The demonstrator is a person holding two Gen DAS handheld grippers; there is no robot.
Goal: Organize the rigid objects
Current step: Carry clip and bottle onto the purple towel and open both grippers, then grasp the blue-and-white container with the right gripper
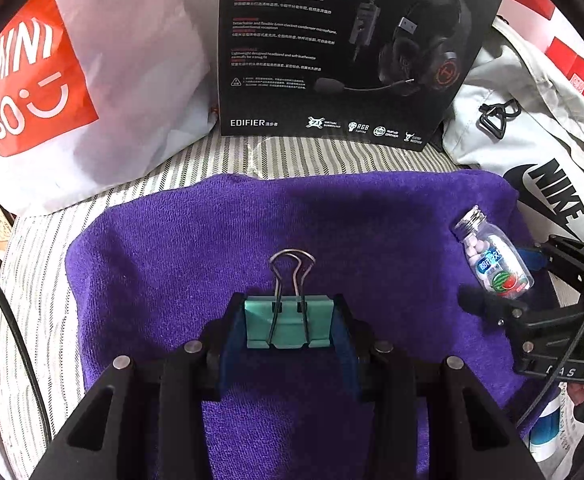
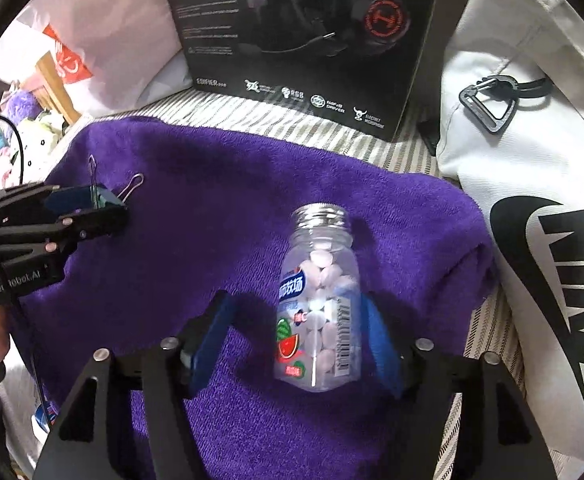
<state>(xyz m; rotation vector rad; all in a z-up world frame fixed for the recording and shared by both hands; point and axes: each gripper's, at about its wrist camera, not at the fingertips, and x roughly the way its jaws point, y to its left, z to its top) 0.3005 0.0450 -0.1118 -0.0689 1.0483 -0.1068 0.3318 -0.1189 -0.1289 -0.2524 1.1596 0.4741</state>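
The left gripper (image 1: 289, 328) pinches a teal binder clip (image 1: 287, 322) across its body, both blue pads pressed against its sides, the wire handles pointing away from the camera. The clip sits near the middle of a purple towel (image 1: 211, 240), low over the cloth.

The right gripper (image 2: 292, 336) stands spread around a clear plastic candy bottle (image 2: 320, 312) with a watermelon label and no cap. The bottle stands near the towel's right edge. The right-hand pad is touching or nearly touching the bottle; the left-hand pad is clearly apart from it, so nothing is clamped.

To finish this step well, the right jaws should stay wide and pull straight back so neither pad tips the open bottle and spills the white candies. The clip wants setting down flat, well apart from the bottle.

The towel lies on striped bedding (image 1: 227, 156). Along its far edge stands a black Edifier headset box (image 1: 332, 52), with a white Miniso shopping bag (image 1: 51, 80) at the far left corner and a white Nike bag (image 2: 532, 200) along the right edge.
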